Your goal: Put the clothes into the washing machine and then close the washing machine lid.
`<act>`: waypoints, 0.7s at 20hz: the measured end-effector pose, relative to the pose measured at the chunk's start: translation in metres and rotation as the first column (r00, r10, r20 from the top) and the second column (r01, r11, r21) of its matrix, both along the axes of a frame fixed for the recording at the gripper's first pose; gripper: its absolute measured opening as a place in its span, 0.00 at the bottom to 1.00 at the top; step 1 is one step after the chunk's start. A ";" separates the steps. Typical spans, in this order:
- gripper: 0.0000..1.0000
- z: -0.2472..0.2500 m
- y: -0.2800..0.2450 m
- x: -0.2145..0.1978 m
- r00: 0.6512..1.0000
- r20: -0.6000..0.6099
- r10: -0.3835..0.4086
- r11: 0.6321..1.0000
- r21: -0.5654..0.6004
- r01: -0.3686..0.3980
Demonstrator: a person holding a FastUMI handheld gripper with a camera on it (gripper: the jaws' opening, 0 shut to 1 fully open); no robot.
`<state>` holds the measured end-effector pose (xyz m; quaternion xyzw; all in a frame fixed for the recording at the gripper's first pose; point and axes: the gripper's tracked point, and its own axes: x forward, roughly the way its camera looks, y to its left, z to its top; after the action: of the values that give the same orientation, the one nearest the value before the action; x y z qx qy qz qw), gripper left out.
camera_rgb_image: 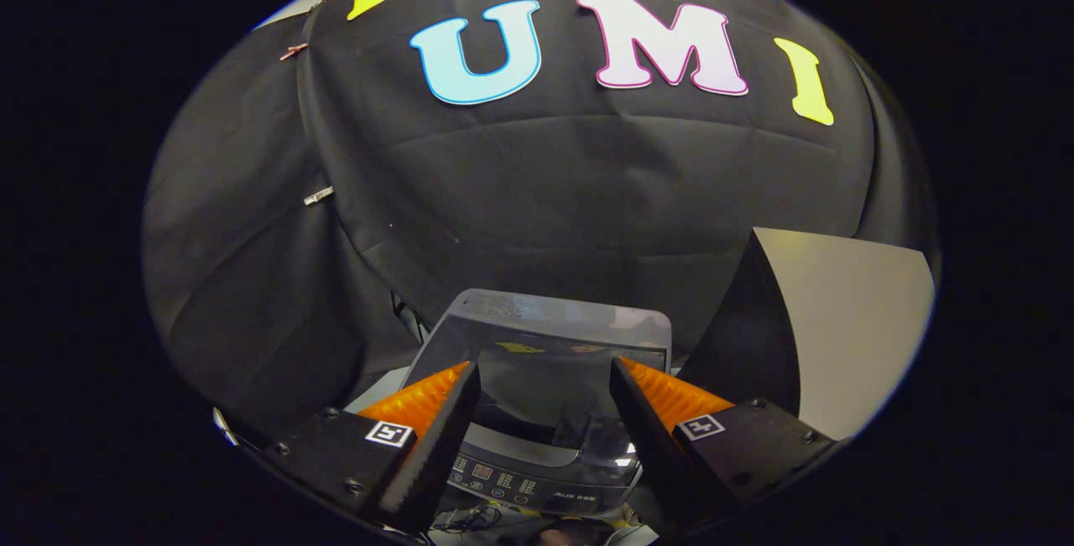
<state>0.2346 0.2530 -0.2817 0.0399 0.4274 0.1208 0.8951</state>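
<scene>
A small top-loading washing machine [545, 445] stands just ahead of my fingers, its control panel [512, 483] nearest to me. Its dark see-through lid [554, 336] lies down over the top, reflecting the wall. My gripper [545, 378] hovers above the lid, open, with nothing between the fingers. No clothes show on or around the machine.
A pale board with a dark side [839, 319] stands to the right of the machine, close to my right finger. Black cloth [537, 194] hangs as the wall behind. Some cables [470, 521] lie below the control panel.
</scene>
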 end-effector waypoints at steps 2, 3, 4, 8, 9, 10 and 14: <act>0.99 0.014 0.001 -0.007 0.999 0.036 0.019 1.000 0.002 -0.019; 0.99 0.022 0.001 -0.009 0.998 0.056 0.022 1.000 0.007 -0.023; 0.99 0.030 -0.001 -0.012 0.997 0.073 0.023 1.000 0.016 -0.024; 0.99 0.081 -0.016 -0.028 0.982 0.184 0.027 0.998 0.056 -0.038; 0.99 0.094 -0.021 -0.033 0.976 0.217 0.031 0.998 0.053 -0.044; 0.99 0.106 -0.028 -0.038 0.969 0.243 0.039 0.998 0.045 -0.052; 0.99 0.166 -0.051 -0.061 0.928 0.371 0.042 0.996 0.060 -0.069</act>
<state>0.1734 0.2022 -0.1159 0.0366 0.2478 0.1665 0.9537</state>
